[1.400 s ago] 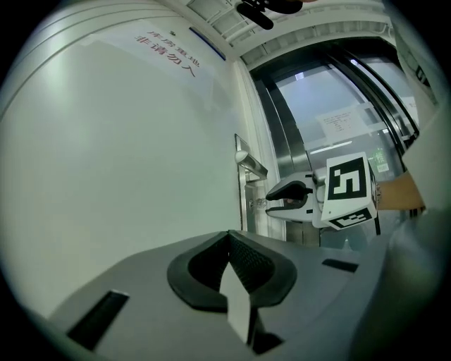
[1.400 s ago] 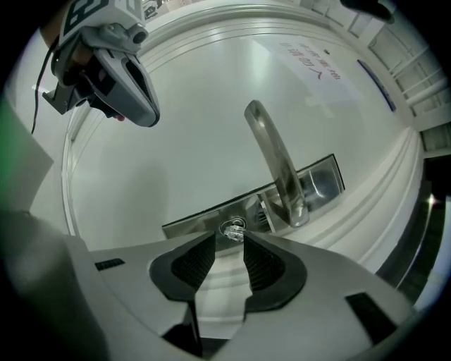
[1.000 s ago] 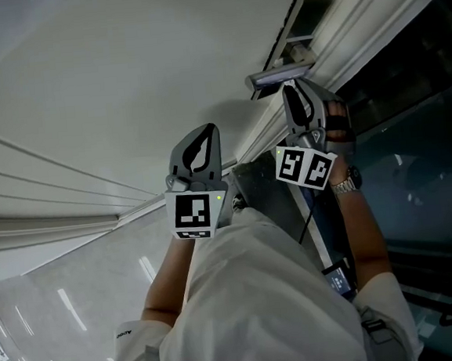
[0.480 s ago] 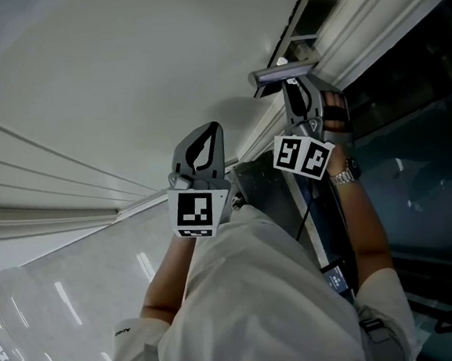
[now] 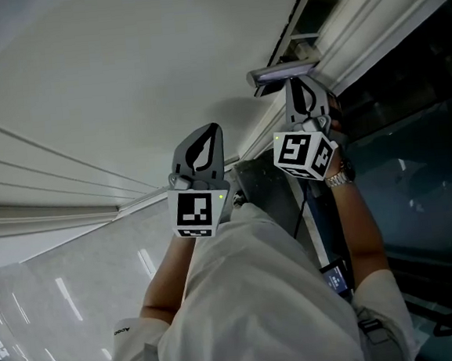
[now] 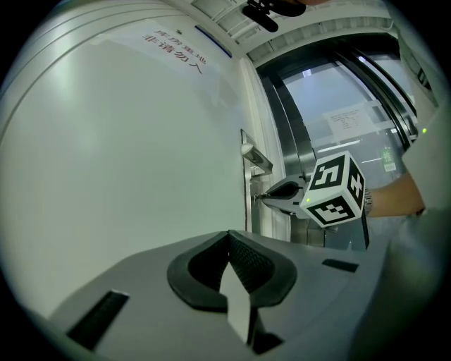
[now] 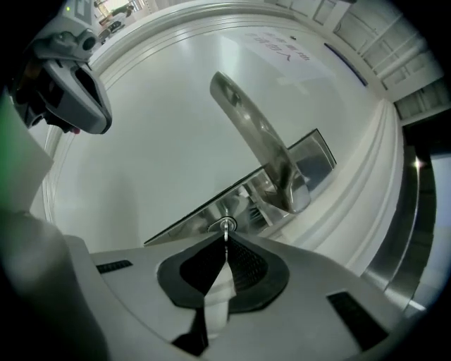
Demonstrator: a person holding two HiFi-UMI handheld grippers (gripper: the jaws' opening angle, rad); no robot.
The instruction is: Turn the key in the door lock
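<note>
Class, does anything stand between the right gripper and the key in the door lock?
Nothing visible does: the jaws of the right gripper have just been closing and now pinch the key at their tips.

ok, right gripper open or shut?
Shut on the key. Right gripper: jaws have just been closing and now pinch the key in the lock cylinder.

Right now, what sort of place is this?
Probably an indoor hallway or office entrance: a white door with a lever handle and a key in its lock plate, beside metal-framed glass panels bearing a notice.
</note>
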